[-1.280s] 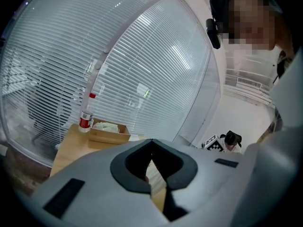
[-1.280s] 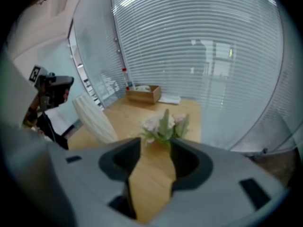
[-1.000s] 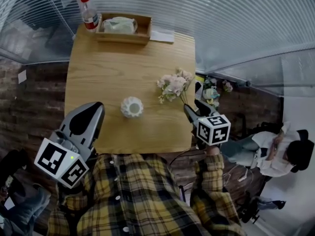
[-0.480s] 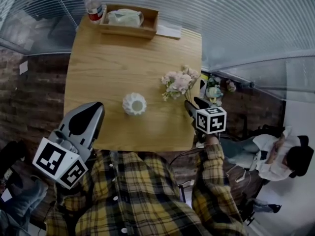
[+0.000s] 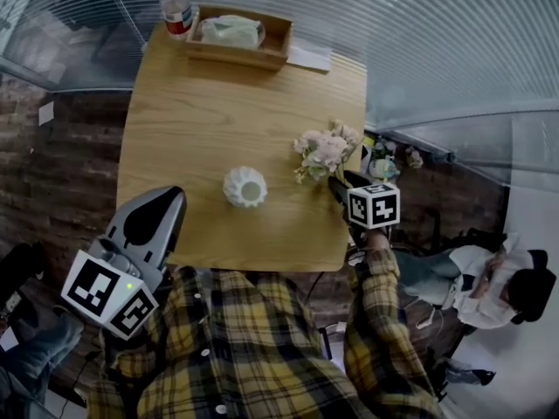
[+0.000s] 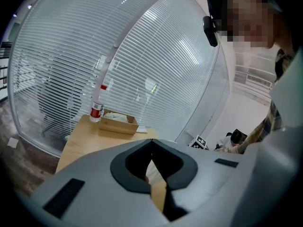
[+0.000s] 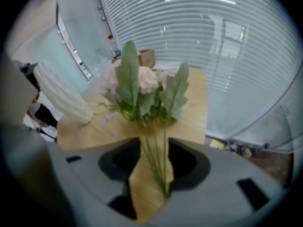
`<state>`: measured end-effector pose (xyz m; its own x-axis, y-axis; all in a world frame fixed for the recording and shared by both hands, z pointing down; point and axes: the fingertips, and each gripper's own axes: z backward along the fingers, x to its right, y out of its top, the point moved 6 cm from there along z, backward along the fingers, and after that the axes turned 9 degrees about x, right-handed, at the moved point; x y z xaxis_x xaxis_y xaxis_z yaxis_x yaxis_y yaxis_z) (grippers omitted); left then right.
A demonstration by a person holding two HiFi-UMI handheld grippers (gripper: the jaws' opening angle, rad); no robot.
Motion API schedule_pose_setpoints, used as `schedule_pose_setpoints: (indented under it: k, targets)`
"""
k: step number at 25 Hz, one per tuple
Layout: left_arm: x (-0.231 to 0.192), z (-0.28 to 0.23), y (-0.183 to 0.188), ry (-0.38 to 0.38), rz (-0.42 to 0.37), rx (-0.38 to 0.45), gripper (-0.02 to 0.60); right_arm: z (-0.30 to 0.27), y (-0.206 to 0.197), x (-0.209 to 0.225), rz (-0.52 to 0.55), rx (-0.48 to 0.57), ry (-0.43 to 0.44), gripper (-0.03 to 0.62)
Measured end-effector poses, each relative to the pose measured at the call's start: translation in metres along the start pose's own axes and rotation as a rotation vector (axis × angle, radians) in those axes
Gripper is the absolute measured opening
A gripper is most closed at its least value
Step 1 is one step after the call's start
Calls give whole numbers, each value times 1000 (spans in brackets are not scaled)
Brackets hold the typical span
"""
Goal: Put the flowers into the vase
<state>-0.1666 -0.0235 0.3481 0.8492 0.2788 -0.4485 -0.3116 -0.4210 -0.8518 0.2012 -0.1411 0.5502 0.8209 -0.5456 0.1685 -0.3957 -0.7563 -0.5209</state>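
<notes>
A bunch of pale pink flowers (image 5: 325, 149) with green leaves lies on the wooden table (image 5: 201, 103) near its right edge. The white ribbed vase (image 5: 244, 187) stands upright to the left of it. My right gripper (image 5: 334, 184) is at the stem ends. In the right gripper view the flowers (image 7: 142, 86) have their thin stems running between the jaws of my right gripper (image 7: 155, 141), which stand apart with bare table showing beside the stems. The vase (image 7: 61, 96) is at the left there. My left gripper (image 5: 173, 195) hovers at the table's near-left corner, its tips (image 6: 151, 142) together and holding nothing.
A wooden tray (image 5: 240, 37) with a pale cloth, a red-capped bottle (image 5: 177, 11) and a sheet of paper (image 5: 312, 57) sit along the far edge. White blinds stand behind. More flowers (image 5: 384, 164) lie beyond the right edge, and a seated person (image 5: 498, 278) is at the right.
My right gripper has moved forward along the table's right edge to the flower stems, which now lie between its jaws. The left gripper has stayed put.
</notes>
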Motion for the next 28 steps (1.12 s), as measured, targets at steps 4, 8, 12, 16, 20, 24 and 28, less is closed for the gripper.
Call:
schedule_pose_setpoints:
  k: [4,8,12,16,20,24,28]
  targets:
    - [-2,3,1,14,0,1,11,-3,3,-3,-8,-3,7,180]
    - [-3,3,2,15,1,5,11,-2,3,-3,11,2,-24,102]
    - [-2,2,3,10,0,7,11,1,3,-2,11,2,-49,58]
    - [-3,1,5,7,-1,7,11,3,5,0,5,9,-68,34]
    - [-2,3,7,2,-3,13,11,9,5,0,-2,19,-82,28]
    - [-1,2,8,-11,-4,19,11,17,5,1,2,24,-102,27]
    - [2,0,11,-32,-10,22,11,31,2,3,0,37,-125,26]
